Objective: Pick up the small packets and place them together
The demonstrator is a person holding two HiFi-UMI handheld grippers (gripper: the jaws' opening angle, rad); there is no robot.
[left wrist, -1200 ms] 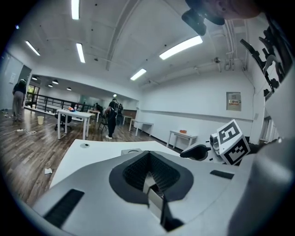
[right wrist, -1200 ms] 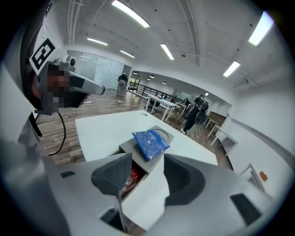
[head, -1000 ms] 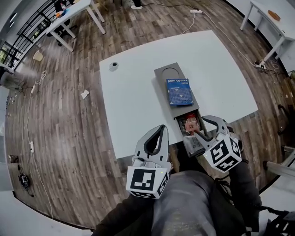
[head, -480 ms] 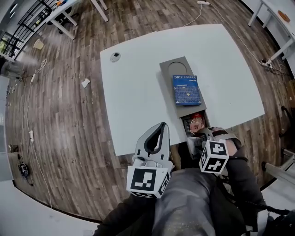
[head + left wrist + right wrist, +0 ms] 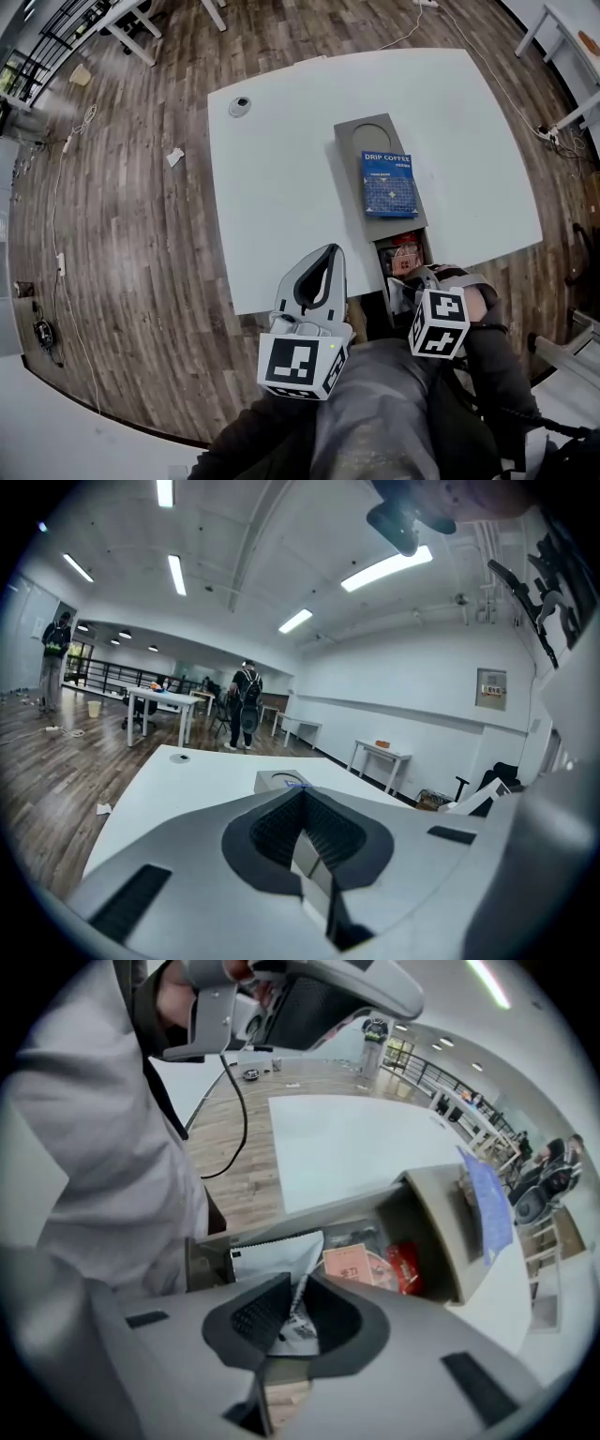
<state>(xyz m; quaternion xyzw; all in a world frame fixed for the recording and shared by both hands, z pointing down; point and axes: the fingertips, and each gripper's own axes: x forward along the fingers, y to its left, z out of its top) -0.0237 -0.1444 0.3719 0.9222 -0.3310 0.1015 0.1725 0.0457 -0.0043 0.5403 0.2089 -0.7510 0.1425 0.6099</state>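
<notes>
A white packet (image 5: 272,1252) with a zigzag-cut edge lies in the open drawer (image 5: 424,1235) at the table's near edge, beside a tan packet (image 5: 349,1265) and a red packet (image 5: 405,1267). The right gripper (image 5: 298,1283) has just been closing its jaws, which seemingly pinch the white packet. The left gripper (image 5: 302,794) has its jaws together, empty.

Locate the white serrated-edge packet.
In the right gripper view the white packet sits between the jaws of the right gripper, which have just been closing on it, over the open grey drawer, left of an orange packet.
</notes>
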